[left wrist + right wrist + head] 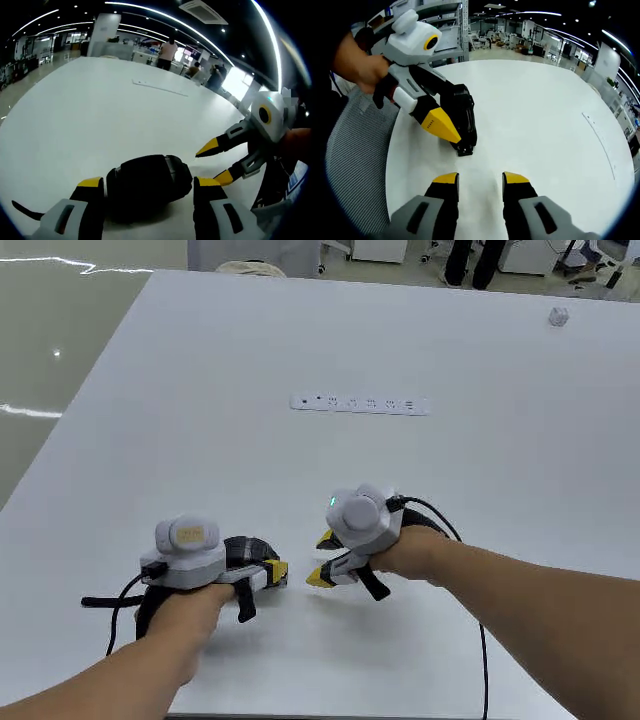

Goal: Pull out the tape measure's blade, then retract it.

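Note:
The black tape measure (246,548) lies on the white table (200,420) near its front edge, and my left gripper (264,564) is shut on it. In the left gripper view the case (150,172) sits between the yellow-tipped jaws of the left gripper (149,184). No blade is drawn out; the case's front end (464,149) points toward my right gripper (480,178). My right gripper (322,558) stands open a short way to the right of the case, with nothing between its yellow fingertips (207,147).
A white power strip (359,404) lies flat at mid-table. A small white object (558,316) sits at the far right. Black cables (440,525) trail from both grippers. The table's front edge runs just below my hands. People stand beyond the far edge.

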